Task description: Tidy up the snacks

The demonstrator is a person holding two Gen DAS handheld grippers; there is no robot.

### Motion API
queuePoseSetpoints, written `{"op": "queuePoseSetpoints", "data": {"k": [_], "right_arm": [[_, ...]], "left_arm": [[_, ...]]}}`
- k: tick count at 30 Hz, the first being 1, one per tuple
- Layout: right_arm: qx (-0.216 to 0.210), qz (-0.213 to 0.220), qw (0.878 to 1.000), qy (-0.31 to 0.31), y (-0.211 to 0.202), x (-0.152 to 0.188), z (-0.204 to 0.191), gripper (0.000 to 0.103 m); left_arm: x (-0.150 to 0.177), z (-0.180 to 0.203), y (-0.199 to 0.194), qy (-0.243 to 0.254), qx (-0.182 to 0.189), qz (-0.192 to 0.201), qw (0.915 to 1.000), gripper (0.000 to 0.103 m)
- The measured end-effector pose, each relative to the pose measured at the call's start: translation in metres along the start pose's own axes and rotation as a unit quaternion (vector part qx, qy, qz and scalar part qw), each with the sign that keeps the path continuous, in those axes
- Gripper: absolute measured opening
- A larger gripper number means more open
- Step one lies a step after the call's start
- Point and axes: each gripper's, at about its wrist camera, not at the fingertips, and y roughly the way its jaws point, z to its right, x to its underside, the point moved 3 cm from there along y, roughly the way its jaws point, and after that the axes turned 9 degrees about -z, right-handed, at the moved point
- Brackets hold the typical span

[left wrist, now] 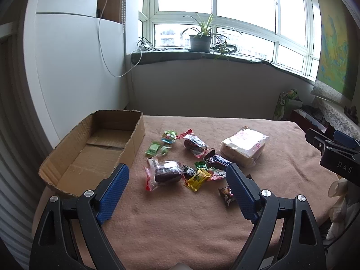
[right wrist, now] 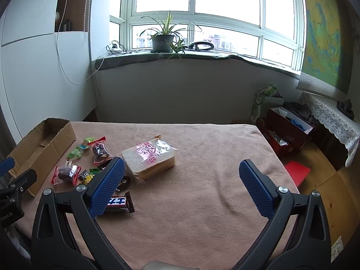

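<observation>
An open cardboard box (left wrist: 94,148) (right wrist: 42,148) sits empty at the table's left. Right of it lie scattered snacks: a dark cake in a clear red-edged bag (left wrist: 165,174) (right wrist: 66,172), a second such bag (left wrist: 195,145) (right wrist: 100,150), green candies (left wrist: 155,147) (right wrist: 76,152), a yellow candy (left wrist: 198,180), a chocolate bar (left wrist: 217,160) (right wrist: 118,203) and a bagged sliced bread pack (left wrist: 244,146) (right wrist: 149,157). My left gripper (left wrist: 177,175) hovers open above the candies, holding nothing. My right gripper (right wrist: 182,168) is open over bare cloth, just right of the bread.
A brown cloth covers the table (right wrist: 202,202). The right gripper's body (left wrist: 335,155) shows at the right edge of the left wrist view. A red box (right wrist: 288,135) and bags stand on the floor to the right. The windowsill holds a potted plant (right wrist: 163,38).
</observation>
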Motion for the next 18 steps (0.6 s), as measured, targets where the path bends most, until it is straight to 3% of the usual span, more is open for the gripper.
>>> {"op": "queuePoseSetpoints", "data": {"k": [11,18], "right_arm": [[-0.01,-0.02,1.0,0.003,0.018,-0.001,0.009,0.103],[-0.043,-0.049,0.998,0.02,0.043,0.0,0.022,0.103]], "left_arm": [[-0.004,0.016,0.023,0.01,0.029,-0.017,0.9994,0.087],[-0.007,0.026,0.04,0.008,0.058,-0.033,0.9978,0.087]]}}
